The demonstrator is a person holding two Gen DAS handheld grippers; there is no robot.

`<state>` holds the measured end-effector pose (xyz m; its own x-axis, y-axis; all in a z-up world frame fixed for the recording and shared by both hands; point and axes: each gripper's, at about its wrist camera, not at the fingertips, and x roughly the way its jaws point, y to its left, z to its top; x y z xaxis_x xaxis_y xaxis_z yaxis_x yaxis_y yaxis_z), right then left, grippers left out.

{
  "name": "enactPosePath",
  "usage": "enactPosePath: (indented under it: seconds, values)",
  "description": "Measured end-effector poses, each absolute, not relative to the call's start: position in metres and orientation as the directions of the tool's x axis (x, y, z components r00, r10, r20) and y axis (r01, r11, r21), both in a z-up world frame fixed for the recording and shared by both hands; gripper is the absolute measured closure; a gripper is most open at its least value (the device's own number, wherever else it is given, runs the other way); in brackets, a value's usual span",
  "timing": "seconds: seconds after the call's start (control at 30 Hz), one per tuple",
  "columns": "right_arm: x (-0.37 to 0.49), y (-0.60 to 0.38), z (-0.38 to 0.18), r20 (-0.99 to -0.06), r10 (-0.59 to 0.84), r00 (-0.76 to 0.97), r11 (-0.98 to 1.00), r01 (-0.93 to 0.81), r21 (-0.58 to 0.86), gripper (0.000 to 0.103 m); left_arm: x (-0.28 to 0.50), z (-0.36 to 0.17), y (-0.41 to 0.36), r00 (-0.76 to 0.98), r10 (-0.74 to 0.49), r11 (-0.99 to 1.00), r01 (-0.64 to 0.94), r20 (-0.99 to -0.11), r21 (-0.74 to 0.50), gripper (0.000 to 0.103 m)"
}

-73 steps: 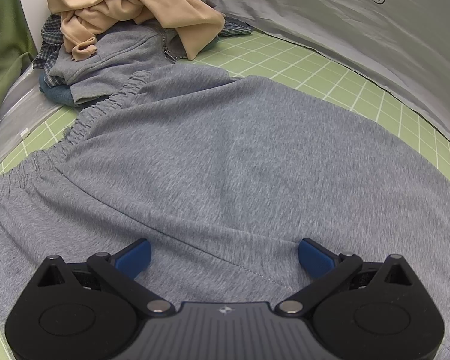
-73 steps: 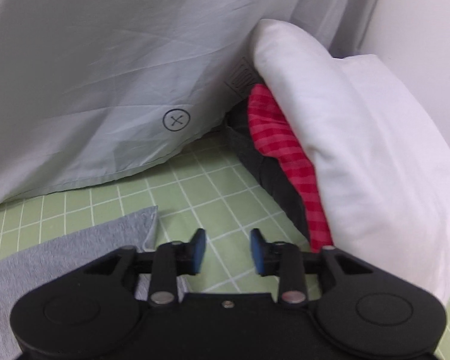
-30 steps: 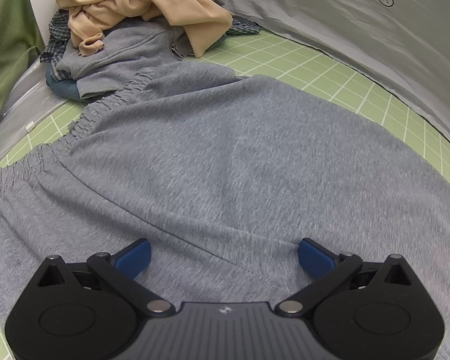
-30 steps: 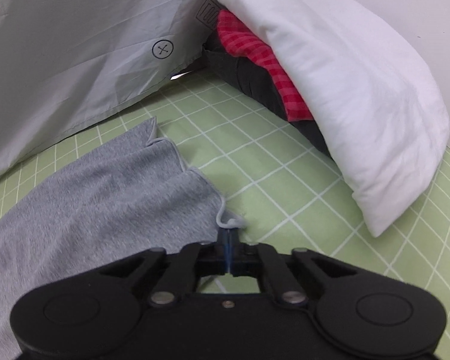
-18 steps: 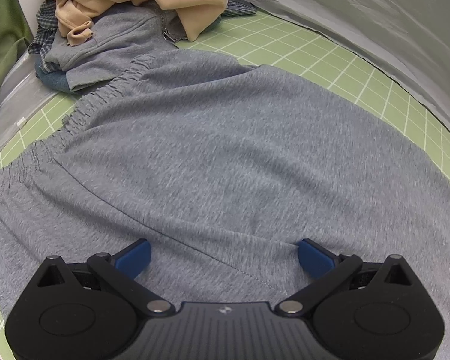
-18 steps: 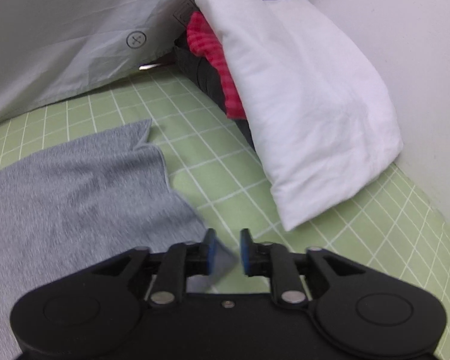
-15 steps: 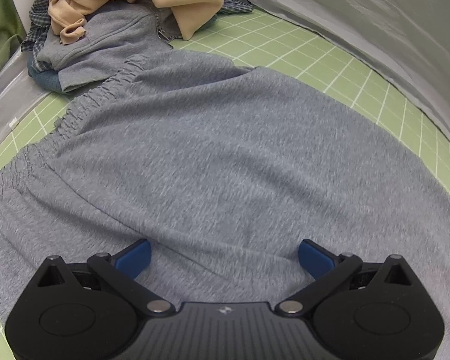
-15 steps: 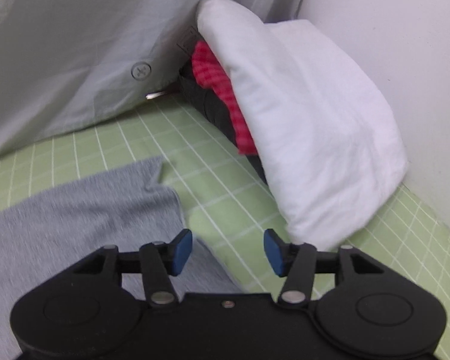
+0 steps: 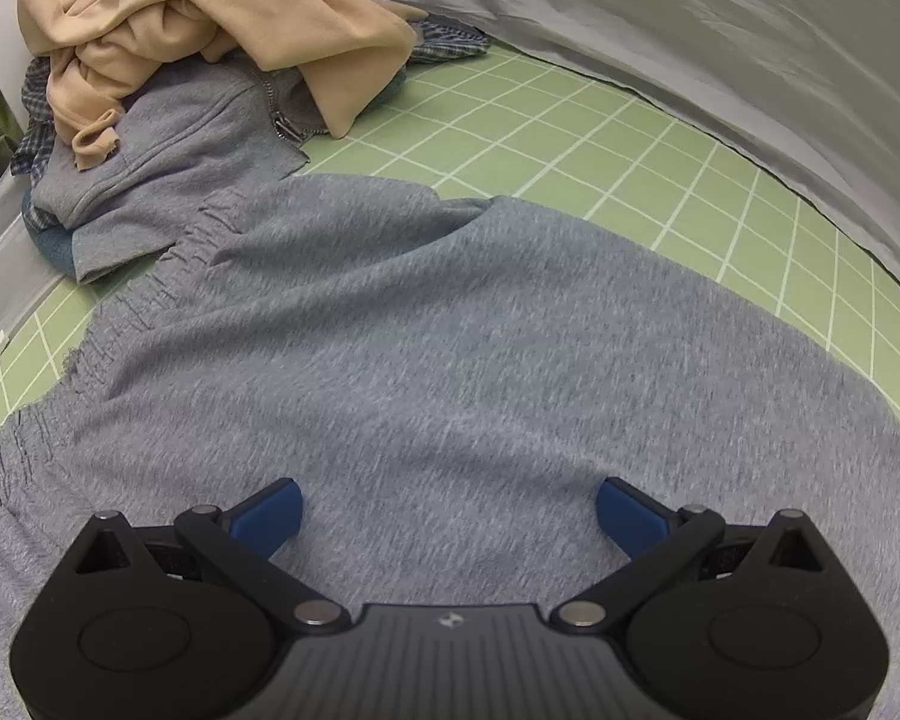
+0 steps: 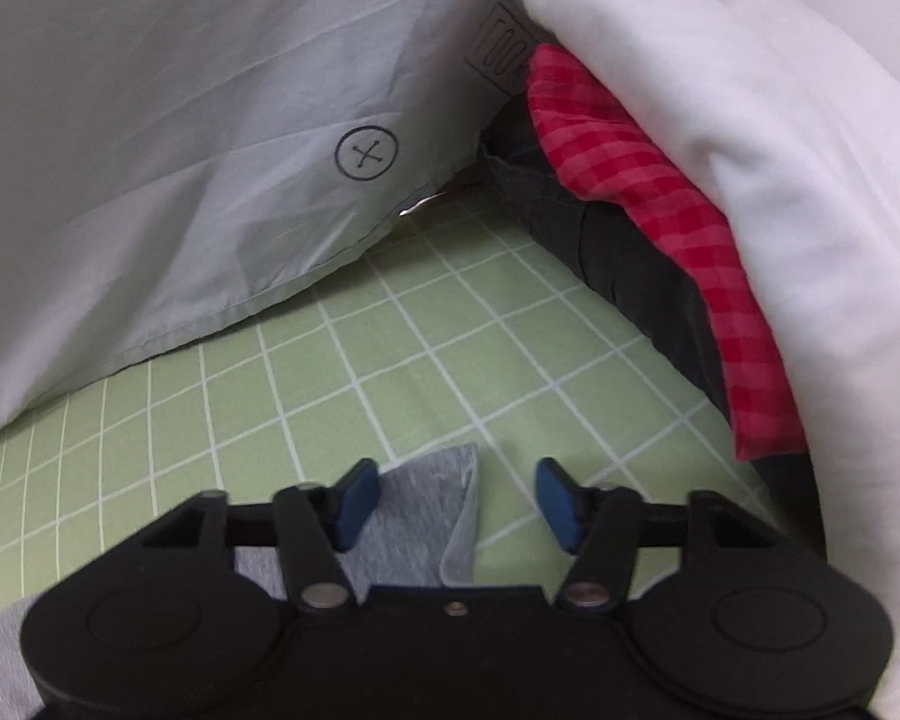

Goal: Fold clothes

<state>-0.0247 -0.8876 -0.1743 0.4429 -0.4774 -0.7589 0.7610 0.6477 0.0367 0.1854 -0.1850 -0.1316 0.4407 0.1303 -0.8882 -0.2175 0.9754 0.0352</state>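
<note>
Left wrist view: left tool (image 9: pixel 448 507) has jaws spread wide, nothing gripped; blue pads (image 9: pixel 270 513) sit low over the grey sweatpants (image 9: pixel 450 348), w/ fabric running under and between them. Pants lie spread flat on the green grid mat (image 9: pixel 570 138) that covers the counter, gathered elastic waistband (image 9: pixel 144 294) toward the left edge. Beyond the waistband, far left corner, is a heap of unfolded clothes: grey zip hoodie (image 9: pixel 180 150) at the front, tan garment (image 9: pixel 222 12) draped on top, bits of plaid and blue fabric showing under and around. Pale grey sheet (image 9: pixel 720 30) w/ a circled-X mark runs along the far side of the mat.

Right wrist view: right tool (image 10: pixel 457 501) has jaws partway apart and closing; a grey corner of the pants (image 10: pixel 432 510) w/ folded hem lies between them, nearer the left pad, pads not pressing it. Ahead is bare mat, then the grey sheet. To the right, near, a stack: dark garment (image 10: pixel 618 264) at the bottom, red checked cloth (image 10: pixel 648 198) over it, white fabric (image 10: pixel 780 180) on top.
</note>
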Motion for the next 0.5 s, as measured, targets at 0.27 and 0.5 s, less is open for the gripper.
enactPosePath:
  seconds: [0.27, 0.5]
  values:
    - [-0.019, -0.901, -0.144, -0.669, -0.573, 0.474, 0.689, 0.721, -0.079, 0.101, 0.186, -0.134, -0.183, 0.471, 0.104, 0.982, -0.186, -0.876, 0.017, 0.0]
    - [-0.031, -0.916, -0.161, -0.711, -0.584, 0.392, 0.641, 0.76, -0.108, 0.1, 0.184, -0.134, -0.184, 0.485, 0.11, 0.981, -0.194, -0.867, 0.016, 0.0]
